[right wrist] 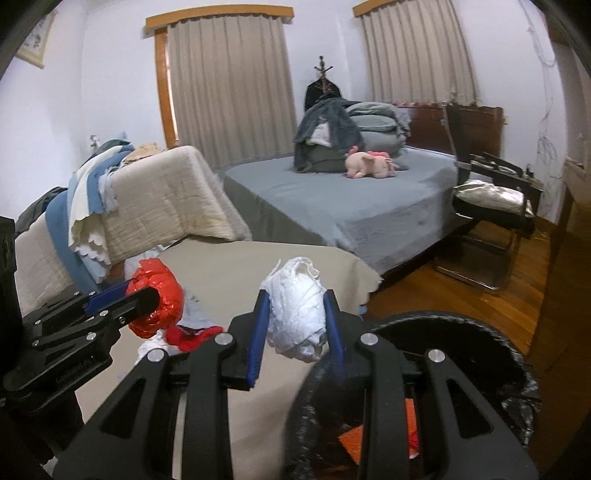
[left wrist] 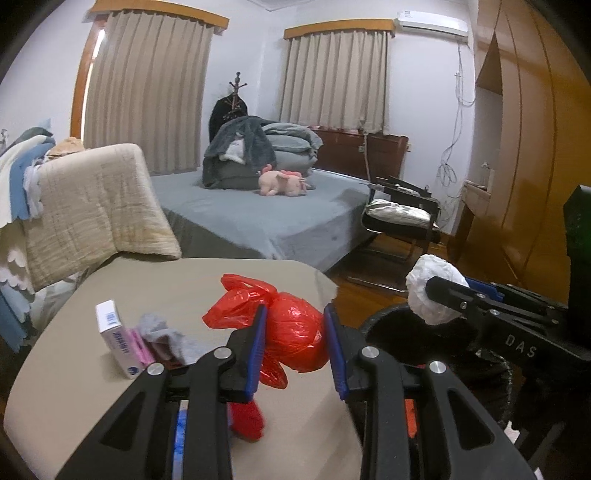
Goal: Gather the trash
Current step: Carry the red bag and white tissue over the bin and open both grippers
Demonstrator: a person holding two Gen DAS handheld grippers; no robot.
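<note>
Grey bed (left wrist: pixel 258 214) below curtained windows (left wrist: pixel 147 88), wooden floor (right wrist: pixel 461 295), white walls (left wrist: pixel 424 92).

- 2 grippers: the left gripper (left wrist: pixel 295 347), the right gripper (right wrist: pixel 297 330).
- 1 red bag (left wrist: pixel 295 336), knotted.
- 1 white wad (right wrist: pixel 297 321) of crumpled paper.
- 1 bin (right wrist: pixel 480 332), black, round-rimmed.
- 1 table (left wrist: pixel 207 284), beige.
- 1 box (left wrist: pixel 112 334), white and pink, upright on the table.
- 1 grey rag (left wrist: pixel 162 332) beside the box.
- 1 bed (left wrist: pixel 258 214), grey sheet.
- 1 pink plush (left wrist: pixel 282 182) on the bed.
- 1 pile of bedding (left wrist: pixel 258 147).
- 2 curtained windows (left wrist: pixel 147 92), (left wrist: pixel 336 77).
- 1 chair (left wrist: pixel 402 221), black frame.
- 1 coat stand (left wrist: pixel 236 88).
- 1 air conditioner (left wrist: pixel 430 24).
- 1 wardrobe (left wrist: pixel 524 129), wooden.
</note>
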